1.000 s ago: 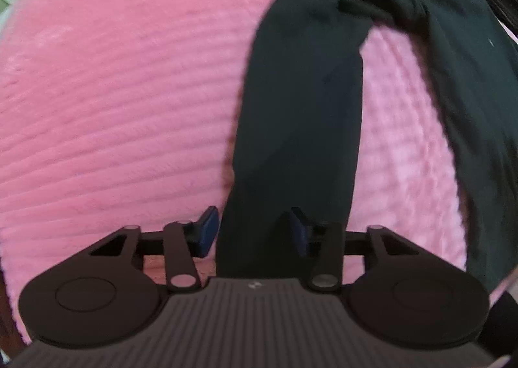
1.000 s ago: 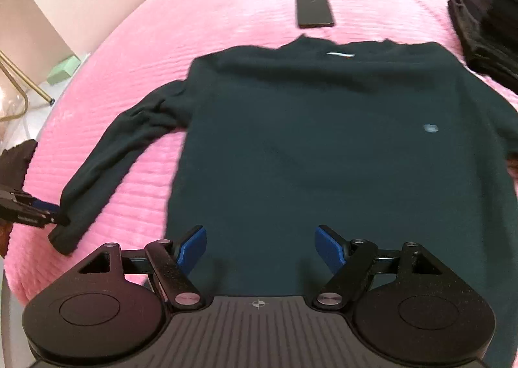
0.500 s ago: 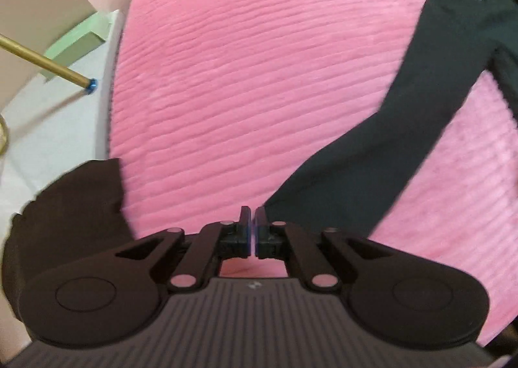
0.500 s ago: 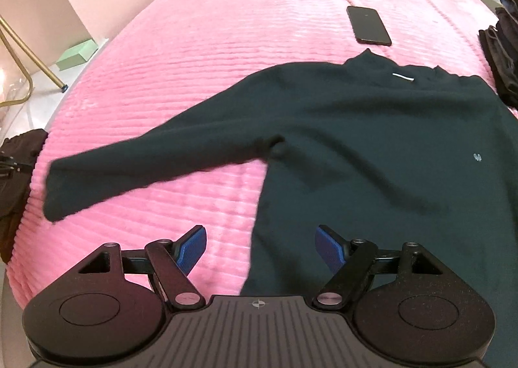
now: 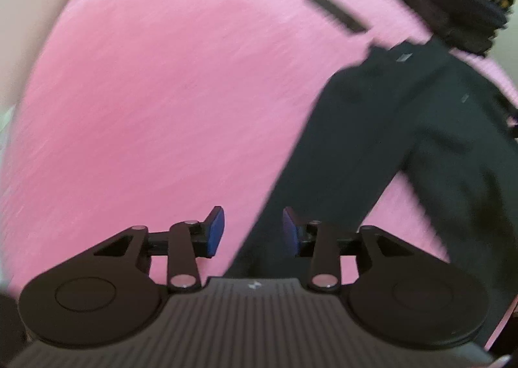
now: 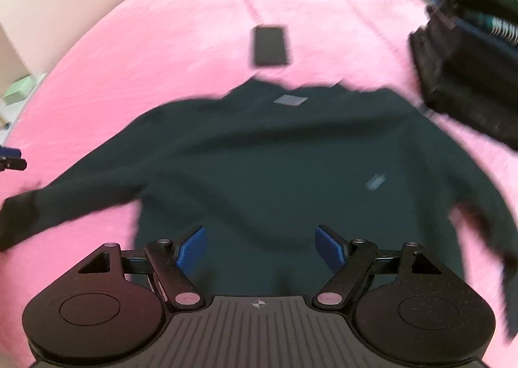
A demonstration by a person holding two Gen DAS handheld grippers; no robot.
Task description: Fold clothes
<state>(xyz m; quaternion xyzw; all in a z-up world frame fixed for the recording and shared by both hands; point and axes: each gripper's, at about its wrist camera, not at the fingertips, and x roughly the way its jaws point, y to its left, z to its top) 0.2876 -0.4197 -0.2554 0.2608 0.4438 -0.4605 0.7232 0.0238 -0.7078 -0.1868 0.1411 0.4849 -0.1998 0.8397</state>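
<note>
Pink bedspread (image 6: 162, 28): one dark sweater (image 6: 275, 157), one phone (image 6: 270, 45).

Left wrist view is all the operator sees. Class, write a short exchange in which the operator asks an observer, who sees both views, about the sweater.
Operator: I see only one sleeve. Where is the other?
Observer: The other sleeve slants down beside the body of the sweater, not folded in.
Operator: And the right gripper?
Observer: The right gripper is over the sweater's lower body, its jaws wide open with nothing gripped.
</note>
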